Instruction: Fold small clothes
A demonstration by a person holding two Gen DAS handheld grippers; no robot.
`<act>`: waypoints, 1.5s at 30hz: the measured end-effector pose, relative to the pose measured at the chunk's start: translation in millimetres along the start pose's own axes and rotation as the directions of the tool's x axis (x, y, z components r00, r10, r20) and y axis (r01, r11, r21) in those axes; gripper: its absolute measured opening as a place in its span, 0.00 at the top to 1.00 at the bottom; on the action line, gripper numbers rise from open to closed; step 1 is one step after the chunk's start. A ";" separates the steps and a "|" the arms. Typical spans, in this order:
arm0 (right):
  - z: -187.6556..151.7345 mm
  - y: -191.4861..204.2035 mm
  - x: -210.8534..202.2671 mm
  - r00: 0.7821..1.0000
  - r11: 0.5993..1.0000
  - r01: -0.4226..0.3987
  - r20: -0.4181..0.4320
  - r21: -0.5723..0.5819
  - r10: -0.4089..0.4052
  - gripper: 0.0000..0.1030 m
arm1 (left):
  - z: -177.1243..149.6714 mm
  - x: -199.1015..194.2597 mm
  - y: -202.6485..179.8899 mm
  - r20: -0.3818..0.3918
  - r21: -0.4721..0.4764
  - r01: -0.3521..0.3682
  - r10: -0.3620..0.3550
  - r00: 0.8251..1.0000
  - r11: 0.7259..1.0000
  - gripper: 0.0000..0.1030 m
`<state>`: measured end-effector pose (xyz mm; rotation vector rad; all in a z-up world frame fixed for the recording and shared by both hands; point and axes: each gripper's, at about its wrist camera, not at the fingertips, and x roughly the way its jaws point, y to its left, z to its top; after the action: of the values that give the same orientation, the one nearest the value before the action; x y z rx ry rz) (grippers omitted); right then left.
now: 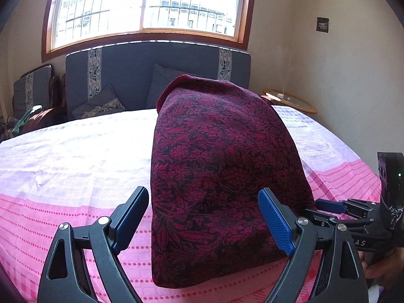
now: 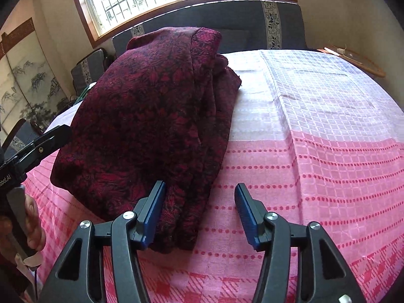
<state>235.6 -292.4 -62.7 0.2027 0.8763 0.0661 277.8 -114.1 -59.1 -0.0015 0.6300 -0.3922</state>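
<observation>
A dark red floral garment [image 1: 222, 166] lies folded into a long stack on the pink and white tablecloth [image 1: 75, 156]. My left gripper [image 1: 204, 222] is open, its jaws wide on either side of the stack's near end, holding nothing. In the right wrist view the garment [image 2: 151, 116] shows its layered right edge. My right gripper [image 2: 199, 217] is open at the stack's near right corner, the left finger [image 2: 154, 214] against the cloth and the right finger over bare tablecloth [image 2: 315, 151]. The right gripper also shows at the right of the left wrist view [image 1: 328, 205].
A grey-blue sofa [image 1: 156, 75] with cushions stands behind the table under a window. A round wooden side table [image 1: 290, 99] is at the back right by the wall. A painted folding screen [image 2: 25, 85] stands to the left.
</observation>
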 end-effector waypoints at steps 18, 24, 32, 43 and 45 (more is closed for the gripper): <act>0.9 -1.4 3.4 1.000 1.000 0.002 -0.012 0.010 -0.001 0.43 | 2.0 -17.1 38.5 -0.002 -0.064 -0.044 0.044 0.999 0.997 0.10; 0.8 -0.8 3.9 1.000 1.000 -0.009 -0.015 0.017 0.009 0.43 | -7.9 4.7 75.9 -0.020 -0.232 0.153 -0.162 0.987 0.961 0.10; 10.7 -13.4 -16.0 0.998 0.993 -0.062 0.031 0.100 0.059 0.46 | -20.6 28.8 71.0 -0.051 -0.261 0.209 -0.230 0.972 0.942 0.11; 167.4 78.4 -0.7 0.985 0.979 -0.045 0.155 -0.200 0.077 0.63 | -20.9 29.5 69.5 -0.054 -0.292 0.217 -0.243 0.969 0.931 0.11; 186.3 96.1 20.6 0.988 0.964 -0.007 0.144 -0.265 0.047 0.63 | -21.0 28.1 69.0 -0.049 -0.291 0.222 -0.247 0.968 0.931 0.11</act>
<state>394.4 -223.3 57.2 -0.0299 0.7065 0.1900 311.1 -57.8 -100.5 -0.3388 0.7696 -0.5326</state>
